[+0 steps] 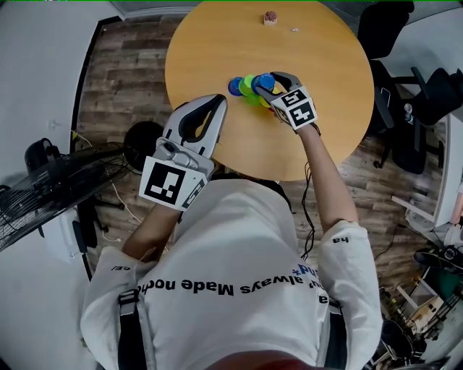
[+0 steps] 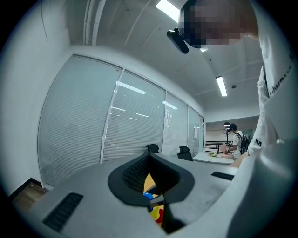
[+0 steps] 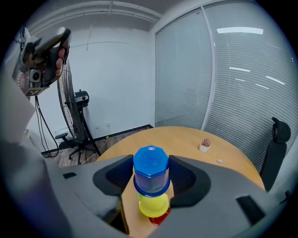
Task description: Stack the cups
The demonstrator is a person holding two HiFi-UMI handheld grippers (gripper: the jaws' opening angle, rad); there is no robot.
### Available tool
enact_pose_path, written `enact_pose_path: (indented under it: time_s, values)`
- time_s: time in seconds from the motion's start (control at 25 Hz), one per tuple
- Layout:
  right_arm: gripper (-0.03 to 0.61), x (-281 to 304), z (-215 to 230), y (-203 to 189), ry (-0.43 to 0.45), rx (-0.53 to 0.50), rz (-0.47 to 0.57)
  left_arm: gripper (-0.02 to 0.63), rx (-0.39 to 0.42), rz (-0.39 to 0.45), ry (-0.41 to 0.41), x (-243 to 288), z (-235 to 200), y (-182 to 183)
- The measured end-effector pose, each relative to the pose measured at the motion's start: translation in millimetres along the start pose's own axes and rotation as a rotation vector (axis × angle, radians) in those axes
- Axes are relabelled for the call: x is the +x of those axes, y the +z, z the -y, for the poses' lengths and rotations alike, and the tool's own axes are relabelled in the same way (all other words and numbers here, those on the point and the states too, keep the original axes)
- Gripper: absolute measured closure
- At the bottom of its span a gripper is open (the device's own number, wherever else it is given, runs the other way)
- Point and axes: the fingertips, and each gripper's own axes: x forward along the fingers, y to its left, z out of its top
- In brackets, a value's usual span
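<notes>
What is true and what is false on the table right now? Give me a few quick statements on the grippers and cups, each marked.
1. The right gripper is shut on a blue cup. True.
2. The left gripper holds a cup. False: its jaws are together with nothing between them.
3. The table is square. False: it is round.
4. A small potted plant stands on the table, apart from the cups. True.

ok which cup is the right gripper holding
The blue cup, clamped between the fingers of the right gripper; the yellow cup and red cup sit free beyond it.
</notes>
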Motion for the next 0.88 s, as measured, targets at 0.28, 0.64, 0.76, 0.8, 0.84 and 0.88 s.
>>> enact_pose_path:
  time_s: [0.28, 0.64, 0.76, 0.8, 0.84, 0.88]
  values:
    - [0.318, -2.1, 0.6, 2.9, 0.01, 0.024, 0.026, 0.589, 0.0, -0.002, 0.0, 1.1, -1.0, -0.5]
    - [0.318, -53.9, 2.7, 44.4, -0.061, 0.061, 0.181, 0.589, 0.006, -0.001, -0.02, 9.8, 1.3, -1.4]
    - [0.329, -80.1, 3.1, 57.0, -0.097, 0.082, 0.236, 0.589, 0.007, -0.007, -0.033, 14.8, 5.4, -2.9]
    - [0.34, -89.5, 3.2, 60.7, -0.111, 0.091, 0.256, 0.589, 0.008, -0.008, -0.038, 16.6, 7.0, -3.2]
    - [0.353, -99.2, 3.3, 64.3, -0.125, 0.103, 0.278, 0.589, 0.01, -0.009, -0.044, 18.2, 8.7, -3.2]
    - [0.368, -109.4, 3.2, 67.7, -0.139, 0.115, 0.301, 0.589, 0.011, -0.008, -0.049, 19.7, 10.3, -2.8]
